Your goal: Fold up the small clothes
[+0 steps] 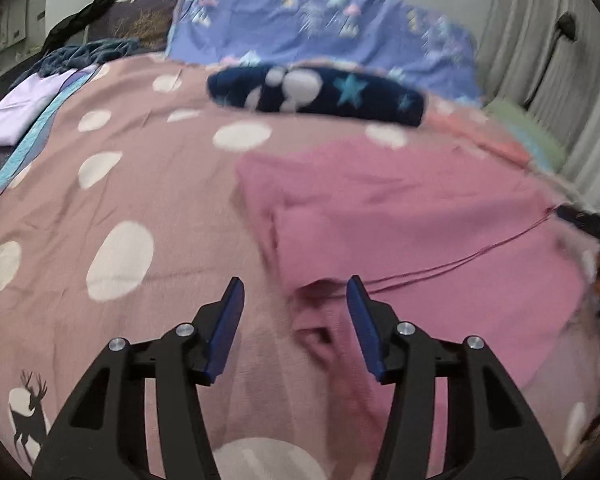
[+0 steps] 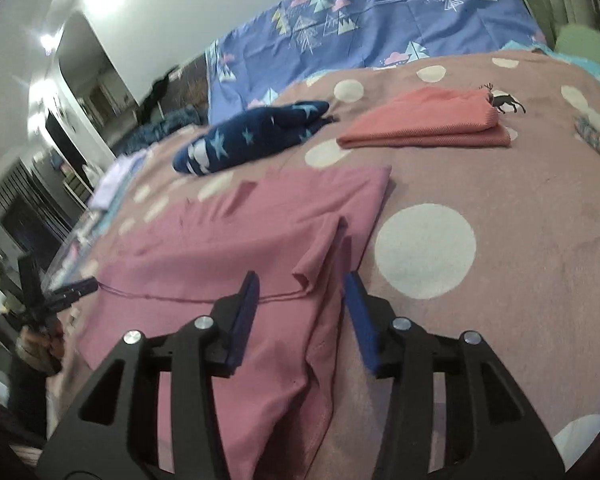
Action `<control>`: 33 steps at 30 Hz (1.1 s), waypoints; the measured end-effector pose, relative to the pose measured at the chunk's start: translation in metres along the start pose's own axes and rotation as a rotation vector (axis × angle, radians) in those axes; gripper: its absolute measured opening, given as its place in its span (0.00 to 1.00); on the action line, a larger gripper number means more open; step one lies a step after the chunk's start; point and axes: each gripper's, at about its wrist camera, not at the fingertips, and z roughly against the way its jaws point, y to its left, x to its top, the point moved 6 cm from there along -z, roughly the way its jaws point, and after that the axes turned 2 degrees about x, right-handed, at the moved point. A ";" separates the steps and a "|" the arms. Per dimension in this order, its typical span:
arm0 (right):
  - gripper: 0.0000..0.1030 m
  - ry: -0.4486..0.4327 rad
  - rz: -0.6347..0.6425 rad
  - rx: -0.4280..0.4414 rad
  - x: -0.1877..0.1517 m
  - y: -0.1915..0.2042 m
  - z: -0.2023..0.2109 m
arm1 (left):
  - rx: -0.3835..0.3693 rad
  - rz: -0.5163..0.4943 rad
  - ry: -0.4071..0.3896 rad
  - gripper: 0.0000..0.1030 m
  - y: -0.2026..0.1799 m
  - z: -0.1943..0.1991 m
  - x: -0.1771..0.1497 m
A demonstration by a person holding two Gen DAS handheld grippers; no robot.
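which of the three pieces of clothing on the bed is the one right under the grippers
The pink garment, spread flat on the dotted bedspread directly below both open grippers. The navy star-print piece and folded coral one lie farther back.

A bed [image 2: 520,208] under a dusty-pink dotted blanket carries a pink garment [image 2: 228,248] near, navy star-print clothing [image 2: 252,136] and folded coral cloth [image 2: 424,128] farther.

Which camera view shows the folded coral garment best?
The right wrist view: the folded coral garment lies sharp and whole on the dotted bedspread. The left wrist view shows only a blurred coral strip near its right edge.
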 end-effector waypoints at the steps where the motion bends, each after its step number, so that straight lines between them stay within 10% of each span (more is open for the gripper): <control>1: 0.40 0.007 -0.010 -0.003 0.001 0.000 -0.003 | 0.007 0.024 0.009 0.52 0.003 -0.005 0.001; 4: 0.03 0.037 -0.033 0.019 0.007 0.005 -0.014 | -0.046 0.073 0.003 0.04 0.006 -0.007 0.012; 5: 0.02 0.031 -0.035 0.020 0.009 0.006 -0.014 | -0.048 0.091 -0.003 0.02 0.007 -0.006 0.018; 14: 0.12 -0.101 -0.378 0.106 0.073 -0.045 -0.031 | -0.042 0.320 -0.162 0.14 0.050 -0.010 0.091; 15: 0.17 -0.095 -0.373 0.107 0.074 -0.046 -0.032 | -0.033 0.348 -0.160 0.33 0.056 -0.011 0.090; 17: 0.31 -0.105 -0.312 0.085 0.070 -0.044 -0.026 | -0.021 0.357 -0.185 0.40 0.060 -0.008 0.085; 26: 0.48 0.015 0.023 0.014 0.056 -0.008 -0.043 | -0.066 0.189 -0.112 0.42 0.030 -0.030 0.073; 33: 0.48 0.048 0.010 -0.043 0.053 -0.020 -0.064 | -0.037 0.098 -0.076 0.42 0.018 -0.050 0.069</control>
